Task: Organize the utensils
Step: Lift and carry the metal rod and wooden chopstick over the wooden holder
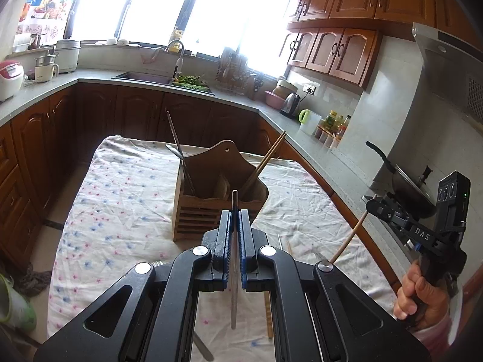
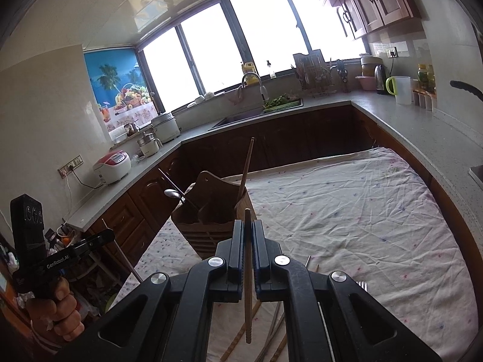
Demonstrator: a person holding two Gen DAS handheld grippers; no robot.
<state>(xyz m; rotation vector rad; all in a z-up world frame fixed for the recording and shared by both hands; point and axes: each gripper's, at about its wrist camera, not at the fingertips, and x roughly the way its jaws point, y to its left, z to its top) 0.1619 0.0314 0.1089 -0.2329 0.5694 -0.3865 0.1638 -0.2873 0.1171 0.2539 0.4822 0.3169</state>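
Near the table's middle stands the slatted wooden utensil holder (image 1: 211, 193); left gripper (image 1: 235, 211) pinches a thin, slippery metal chopstick (image 1: 234, 271) mid-shaft, right gripper (image 2: 248, 226) a light, stiff bamboo chopstick (image 2: 248, 286).

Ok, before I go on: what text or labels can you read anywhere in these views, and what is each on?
"DAS": on the right gripper, left wrist view.
"GenRobot.AI": on the left gripper, right wrist view.
Labels on the condiment bottles, the white cooker and the yellow bottle: too small to read.
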